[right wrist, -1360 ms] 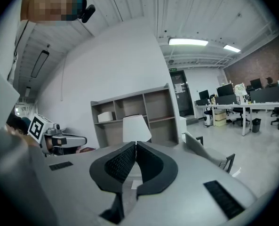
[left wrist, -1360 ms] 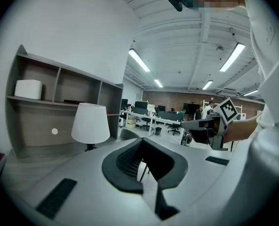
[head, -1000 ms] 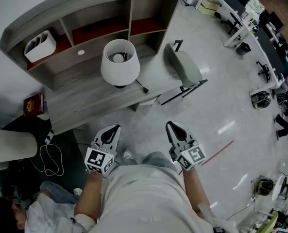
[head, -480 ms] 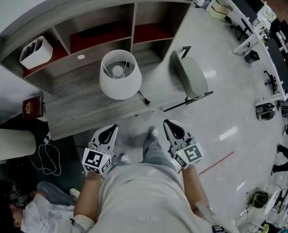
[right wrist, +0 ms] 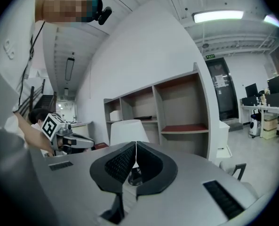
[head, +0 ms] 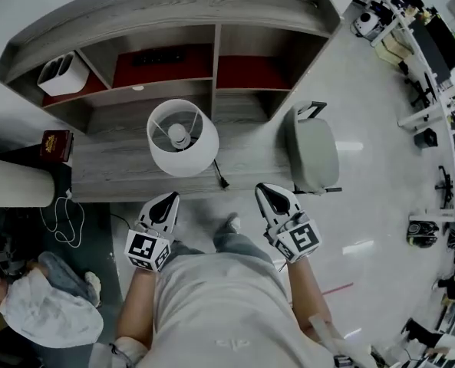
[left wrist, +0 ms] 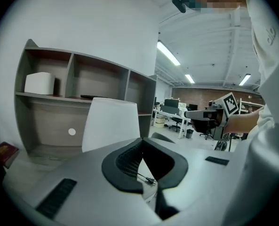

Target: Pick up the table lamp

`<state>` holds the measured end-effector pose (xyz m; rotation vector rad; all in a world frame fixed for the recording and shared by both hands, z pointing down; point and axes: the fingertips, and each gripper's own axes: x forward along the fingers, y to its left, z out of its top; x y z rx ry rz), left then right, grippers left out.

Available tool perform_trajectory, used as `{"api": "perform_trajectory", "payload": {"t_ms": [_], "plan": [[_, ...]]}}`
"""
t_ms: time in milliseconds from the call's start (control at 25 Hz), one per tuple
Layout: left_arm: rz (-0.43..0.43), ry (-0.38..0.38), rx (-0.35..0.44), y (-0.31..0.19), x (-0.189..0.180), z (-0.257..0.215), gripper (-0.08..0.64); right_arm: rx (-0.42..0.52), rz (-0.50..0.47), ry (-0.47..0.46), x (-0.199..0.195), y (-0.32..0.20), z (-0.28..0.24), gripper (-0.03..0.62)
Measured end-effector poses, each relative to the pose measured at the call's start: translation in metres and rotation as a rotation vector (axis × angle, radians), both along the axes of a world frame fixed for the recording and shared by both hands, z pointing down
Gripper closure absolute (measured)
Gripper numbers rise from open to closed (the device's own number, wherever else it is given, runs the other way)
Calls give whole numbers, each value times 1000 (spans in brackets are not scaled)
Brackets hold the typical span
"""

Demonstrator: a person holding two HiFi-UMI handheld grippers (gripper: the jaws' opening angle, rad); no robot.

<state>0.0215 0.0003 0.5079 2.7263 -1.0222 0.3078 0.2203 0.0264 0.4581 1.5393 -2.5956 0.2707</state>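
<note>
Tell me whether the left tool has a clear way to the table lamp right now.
Probably yes. The left tool is just short of the desk, the table lamp stands near that edge ahead of it, and nothing lies between. Its jaws are shut and must open first.

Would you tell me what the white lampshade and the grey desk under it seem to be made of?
White tapered lampshade: likely fabric or paper on a wire frame; matte, spokes visible inside. Grey desk with shelves: apparently wood-grain laminate; streaked grain, dull finish, possibly real wood.
</note>
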Motion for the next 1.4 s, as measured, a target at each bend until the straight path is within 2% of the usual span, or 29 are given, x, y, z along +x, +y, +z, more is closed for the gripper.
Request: {"api": "perform_trajectory", "payload": {"t_ms": [200, 320, 640, 760, 880, 1080, 1240, 1400], "plan": [[-134, 6, -13, 2, 15, 8, 546, 14, -169, 13, 12, -30, -6, 558], [-173, 19, -25, 5, 17, 16, 545, 31, -264, 39, 4, -48, -12, 558], [-254, 64, -18, 7, -4, 47, 541, 49, -493, 25, -46, -92, -48, 557], [-265, 95, -18, 3, -12, 65, 480, 48, -573, 76, -73, -100, -54, 554], [-269, 118, -24, -5, -19, 86, 456, 37, -630, 134, -98, -107, -57, 551], [-273, 180, -35, -28, -33, 114, 408, -33, -717, 267, -136, -121, -51, 514], [-244, 196, -47, -43, -42, 136, 376, -149, -791, 405, -165, -124, -36, 491], [-217, 206, -71, -62, -44, 153, 344, -233, -854, 439, -188, -130, -33, 485]]}}
